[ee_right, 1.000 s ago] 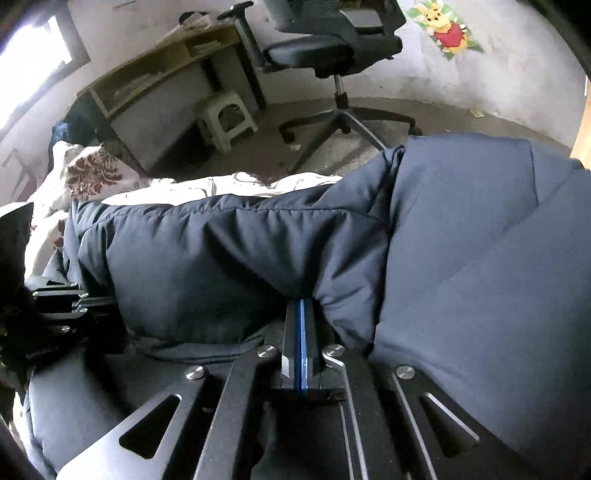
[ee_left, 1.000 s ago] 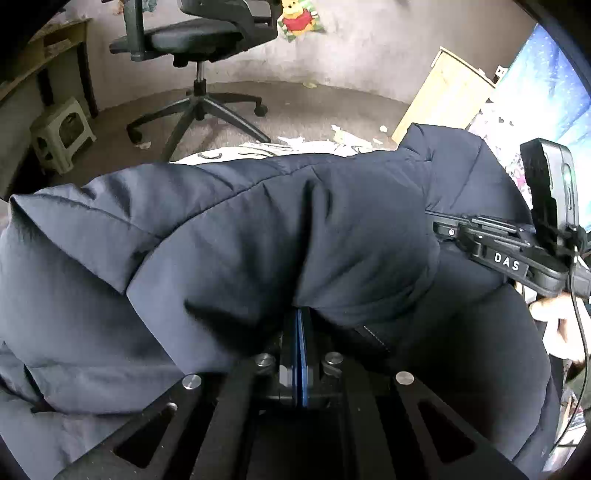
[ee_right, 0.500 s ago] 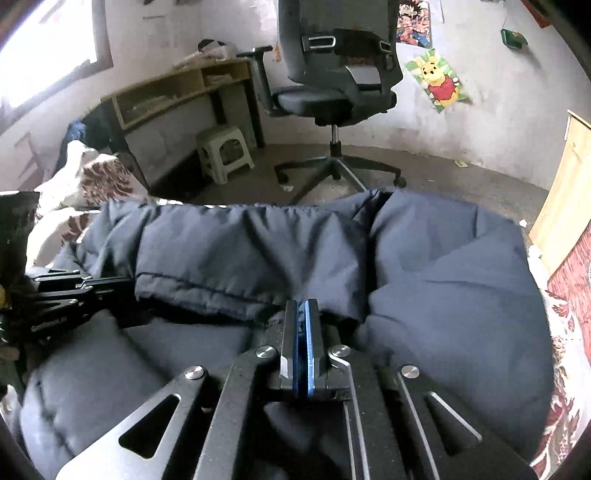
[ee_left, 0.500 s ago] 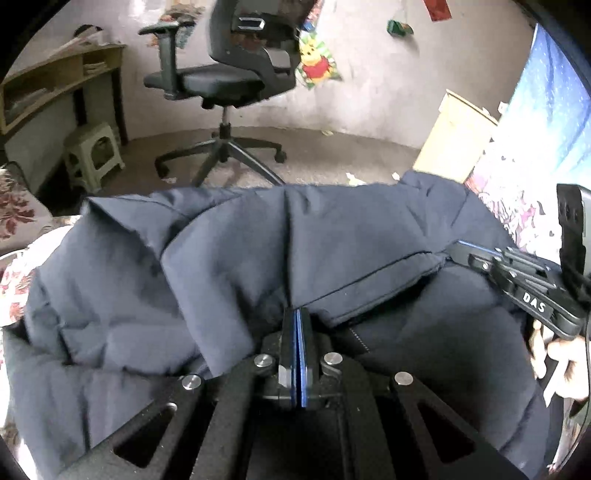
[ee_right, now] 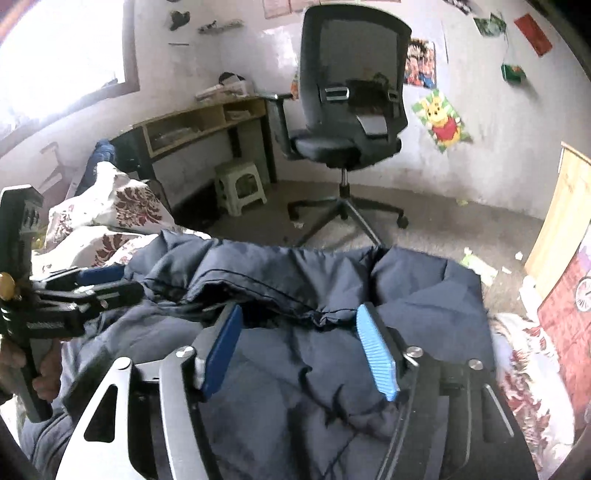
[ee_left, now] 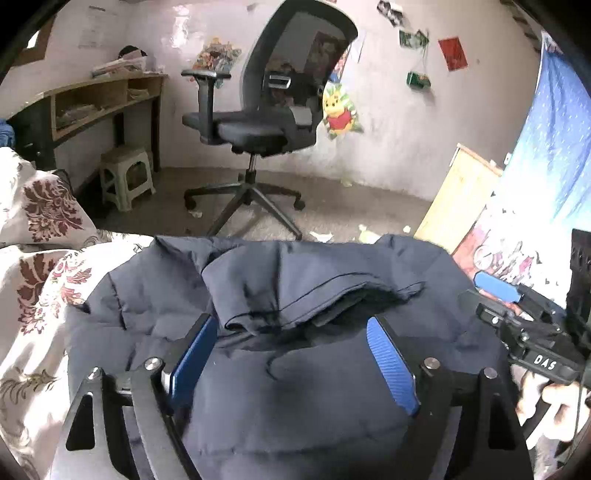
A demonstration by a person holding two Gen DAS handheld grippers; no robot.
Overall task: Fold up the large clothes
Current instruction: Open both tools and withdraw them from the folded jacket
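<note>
Lying folded on the floral bedsheet, the navy puffer jacket sits beneath both tools, left tool and right tool, whose jaws are opening, pads clear of fabric.

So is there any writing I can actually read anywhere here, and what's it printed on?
"DAS": white letters on the black body of the right gripper, seen from the left wrist view.
The posters and the paper sheets on the wall: too blurred to read.
Nothing readable on the navy jacket.
</note>
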